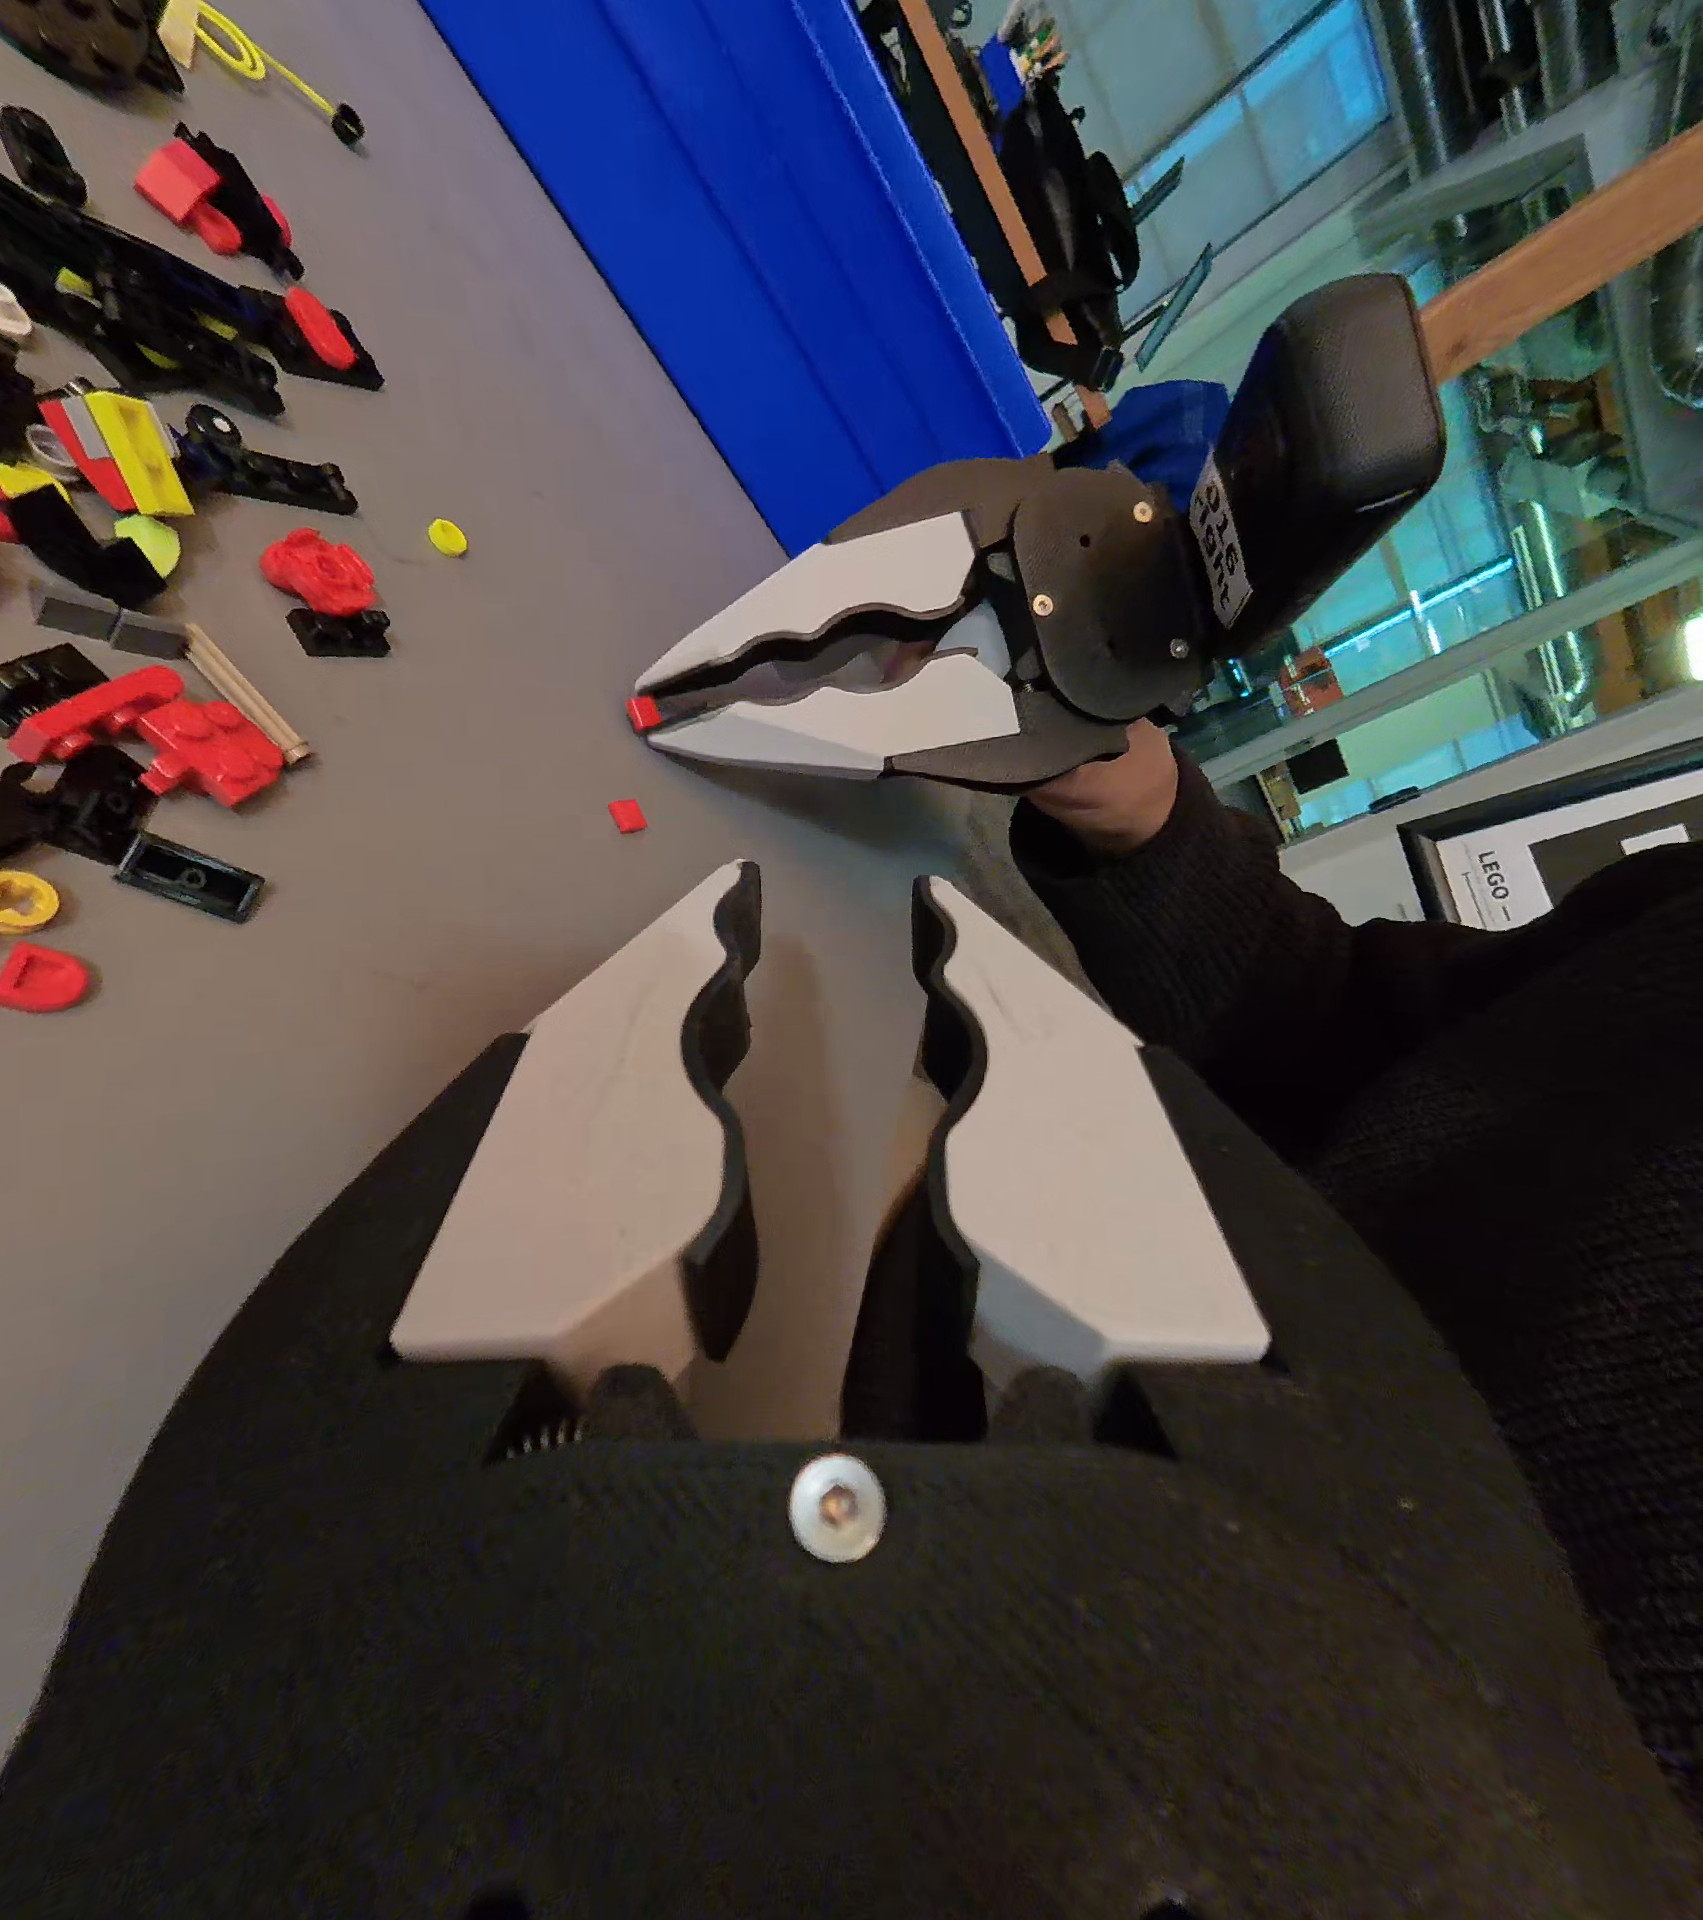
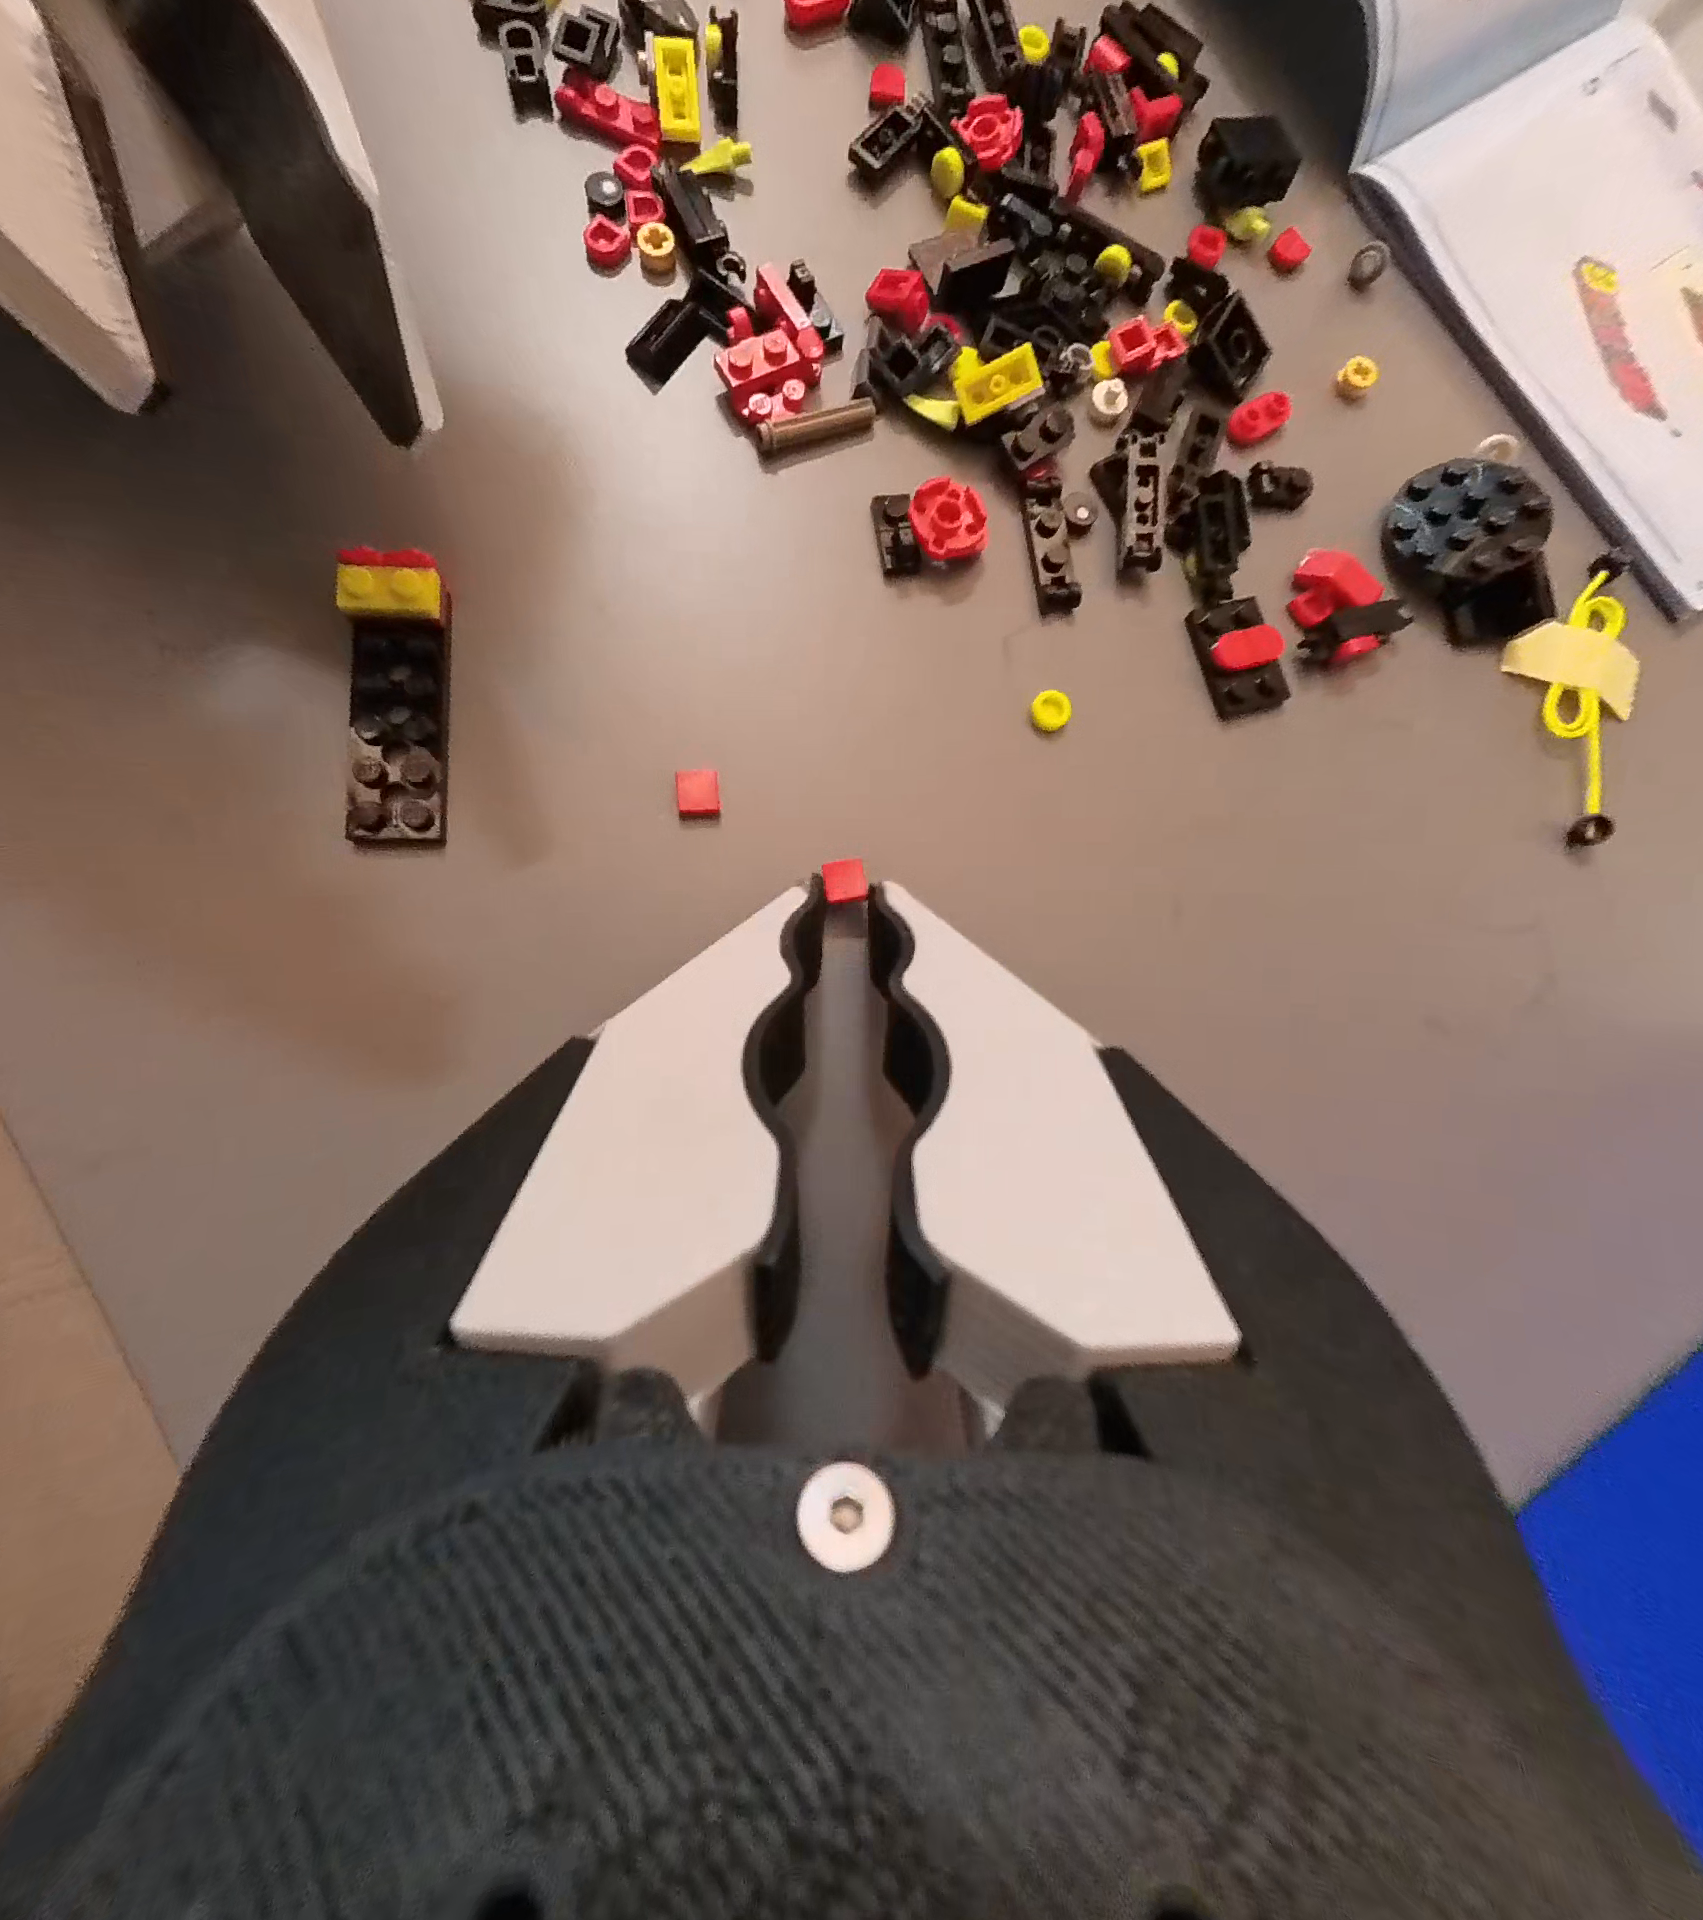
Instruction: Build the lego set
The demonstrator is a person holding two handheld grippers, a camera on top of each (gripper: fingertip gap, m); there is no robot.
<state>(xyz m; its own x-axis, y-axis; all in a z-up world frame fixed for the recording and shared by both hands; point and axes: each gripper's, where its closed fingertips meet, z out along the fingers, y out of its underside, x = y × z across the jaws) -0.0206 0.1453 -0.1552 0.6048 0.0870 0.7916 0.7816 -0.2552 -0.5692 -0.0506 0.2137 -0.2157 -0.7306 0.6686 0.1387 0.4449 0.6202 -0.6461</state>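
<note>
Right wrist view shows the right gripper pinching one small red square tile between its two fingertips, held just above the grey table. A second red square tile lies flat on the table a little ahead and to the left, apart from the held one. Further left sits one partly built piece: a long black studded plate with a yellow brick and a red layer stacked at its far end. Beyond these spreads the pile of loose bricks, black, red and yellow, too many and too overlapped to count. Two red round gear-like pieces stand out in it, and one yellow round stud lies alone near the pile's front edge. One black round studded plate sits at the right, beside one yellow cord and one open instruction booklet. The left gripper shows in the top left corner, its two fingers spread. In the left wrist view the left gripper is spread wide with nothing between its fingers, hovering over the table near the loose red tile, while the right gripper grips its tile at the tips.
</note>
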